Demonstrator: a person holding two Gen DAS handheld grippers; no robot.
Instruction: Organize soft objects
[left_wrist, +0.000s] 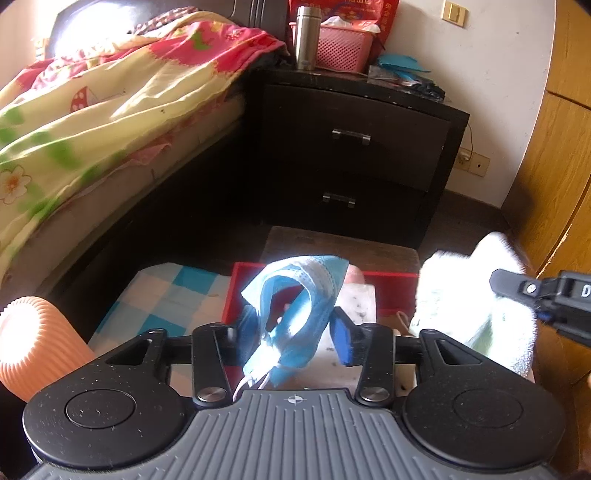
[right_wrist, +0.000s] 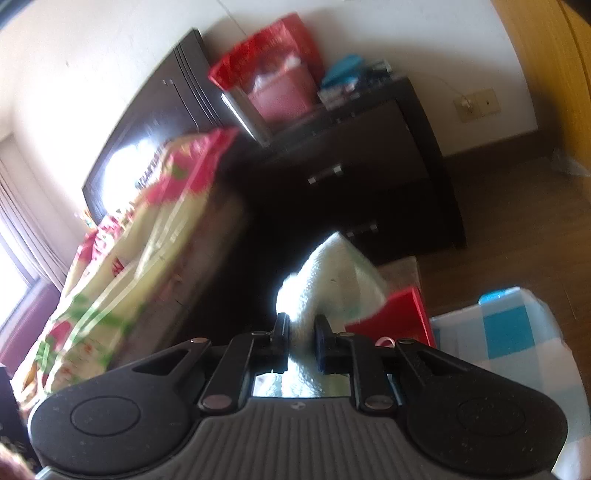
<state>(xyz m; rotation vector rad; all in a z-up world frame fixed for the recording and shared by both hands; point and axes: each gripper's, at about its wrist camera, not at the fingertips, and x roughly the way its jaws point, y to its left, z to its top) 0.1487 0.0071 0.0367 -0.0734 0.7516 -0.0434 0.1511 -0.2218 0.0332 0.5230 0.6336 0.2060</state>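
Note:
In the left wrist view my left gripper (left_wrist: 295, 332) has its fingers spread; a blue face mask (left_wrist: 295, 306) hangs crumpled between them, draped over the left finger, above a red box (left_wrist: 391, 291). My right gripper (right_wrist: 301, 343) is shut on a white fluffy towel (right_wrist: 332, 284). The towel (left_wrist: 476, 306) and the right gripper's tip (left_wrist: 517, 288) also show at the right of the left wrist view. The red box (right_wrist: 399, 321) lies just beyond the towel in the right wrist view.
A bed with a floral quilt (left_wrist: 92, 122) fills the left. A dark nightstand (left_wrist: 354, 147) holds a steel flask (left_wrist: 306, 37) and pink basket (left_wrist: 340, 46). An orange ribbed cylinder (left_wrist: 33, 343) stands near left. A blue checked cloth (left_wrist: 166, 299) lies beside the box.

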